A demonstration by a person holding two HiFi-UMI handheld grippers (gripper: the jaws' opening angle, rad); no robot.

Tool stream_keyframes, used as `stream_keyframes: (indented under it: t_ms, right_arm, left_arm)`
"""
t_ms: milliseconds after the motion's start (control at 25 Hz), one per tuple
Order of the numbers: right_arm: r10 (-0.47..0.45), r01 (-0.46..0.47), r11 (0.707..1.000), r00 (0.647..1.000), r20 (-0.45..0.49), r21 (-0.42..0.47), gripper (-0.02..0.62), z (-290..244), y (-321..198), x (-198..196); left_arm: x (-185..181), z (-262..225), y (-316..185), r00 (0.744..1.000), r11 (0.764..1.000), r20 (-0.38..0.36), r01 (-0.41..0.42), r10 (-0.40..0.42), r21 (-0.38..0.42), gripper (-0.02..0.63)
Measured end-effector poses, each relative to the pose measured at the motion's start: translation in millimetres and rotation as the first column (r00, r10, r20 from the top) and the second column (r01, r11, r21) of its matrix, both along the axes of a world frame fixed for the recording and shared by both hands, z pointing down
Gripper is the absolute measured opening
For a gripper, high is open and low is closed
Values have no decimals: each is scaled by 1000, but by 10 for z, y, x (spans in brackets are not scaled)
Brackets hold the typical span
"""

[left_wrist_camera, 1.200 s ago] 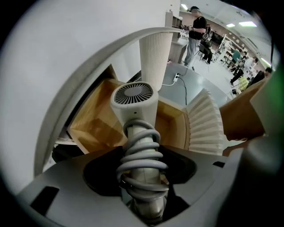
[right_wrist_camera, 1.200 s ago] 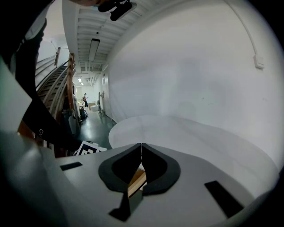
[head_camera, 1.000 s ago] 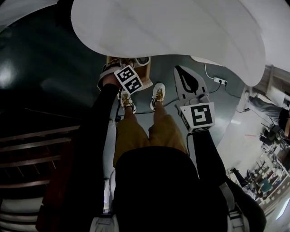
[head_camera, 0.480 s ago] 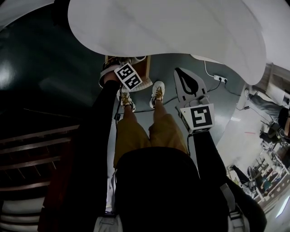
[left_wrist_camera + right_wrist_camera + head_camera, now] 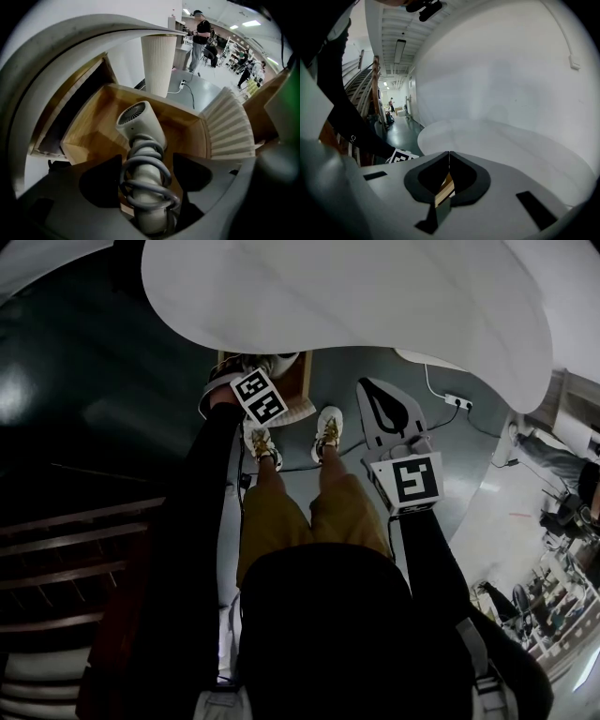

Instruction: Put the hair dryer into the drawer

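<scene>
left gripper view is showing the dryer (image 5: 140,123) running straight away from the camera, long axis in line w/ the l gripper (image 5: 147,176). its head, grille end, is sitting down in the drawer (image 5: 89,136), and the handle is coming back up btwn the jaws w/ the cord (image 5: 150,187) coiling round it. so the dryer is lying directly below the gripper, already inside the wooden box, not beside it. the jaws have just been opening and are standing wide. the pads are looking clear of handle and cord, tho the left-side gap is slim, so i'm judging it as not gripping. l hand is by far the nearer one, pointing straight down over the drawer, under the table (image 5: 375,296) edge in the head view. r gripper (image 5: 449,154) is hanging well apart to the right, tilting forward-down toward the table top, jaws closed together on nothing. next move is prob a straight lift up along the handle axis, w/o snagging the cord.
</scene>
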State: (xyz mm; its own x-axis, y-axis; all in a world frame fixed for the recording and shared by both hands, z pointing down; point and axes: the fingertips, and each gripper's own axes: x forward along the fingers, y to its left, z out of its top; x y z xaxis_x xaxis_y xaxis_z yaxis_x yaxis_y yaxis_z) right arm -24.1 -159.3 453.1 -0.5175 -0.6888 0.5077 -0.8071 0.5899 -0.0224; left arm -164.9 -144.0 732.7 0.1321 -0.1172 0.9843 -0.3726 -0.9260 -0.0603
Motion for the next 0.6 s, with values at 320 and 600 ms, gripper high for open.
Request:
stream_keyframes:
  t_ms: [320,600]
  right_arm:
    - [-18,17,1000,1000,17,9,26,-15,-3,-49]
    - [-13,13,1000,1000,19,14,25,-30,8,1]
  left_arm:
    - [-34,-168,10,999,999,27,-38,37,8,367]
    - [-130,-127,63,996,998,82,-36,40,-46,367]
